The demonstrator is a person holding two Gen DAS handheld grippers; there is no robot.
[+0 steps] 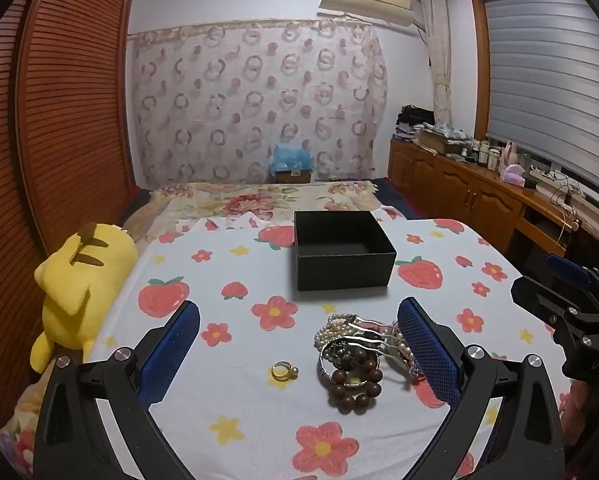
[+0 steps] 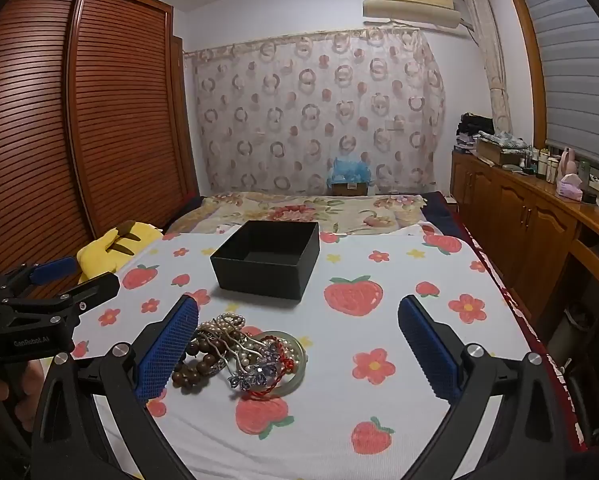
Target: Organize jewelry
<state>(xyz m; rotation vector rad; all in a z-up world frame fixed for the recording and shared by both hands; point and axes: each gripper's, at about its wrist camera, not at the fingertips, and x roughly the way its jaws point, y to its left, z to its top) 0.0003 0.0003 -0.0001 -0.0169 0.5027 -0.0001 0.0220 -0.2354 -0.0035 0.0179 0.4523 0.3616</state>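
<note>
A pile of jewelry (image 1: 357, 354) lies on the strawberry-print cloth (image 1: 227, 320): pearl strands, a brown wooden bead bracelet (image 1: 355, 384), a silver hair fork and bangles. A gold ring (image 1: 283, 371) lies alone to its left. An open, empty black box (image 1: 341, 250) stands behind. My left gripper (image 1: 299, 344) is open, low over the cloth, with the ring and pile between its fingers. In the right wrist view the pile (image 2: 239, 354) with a green jade bangle (image 2: 289, 360) lies by the left finger of my open right gripper (image 2: 299, 344); the box (image 2: 267, 258) is beyond.
A yellow plush toy (image 1: 79, 280) lies at the cloth's left edge, against a wooden slatted wardrobe (image 1: 59, 100). A floral bedspread (image 1: 259, 200) lies behind the box. A wooden cabinet (image 2: 519, 216) with bottles runs along the right side.
</note>
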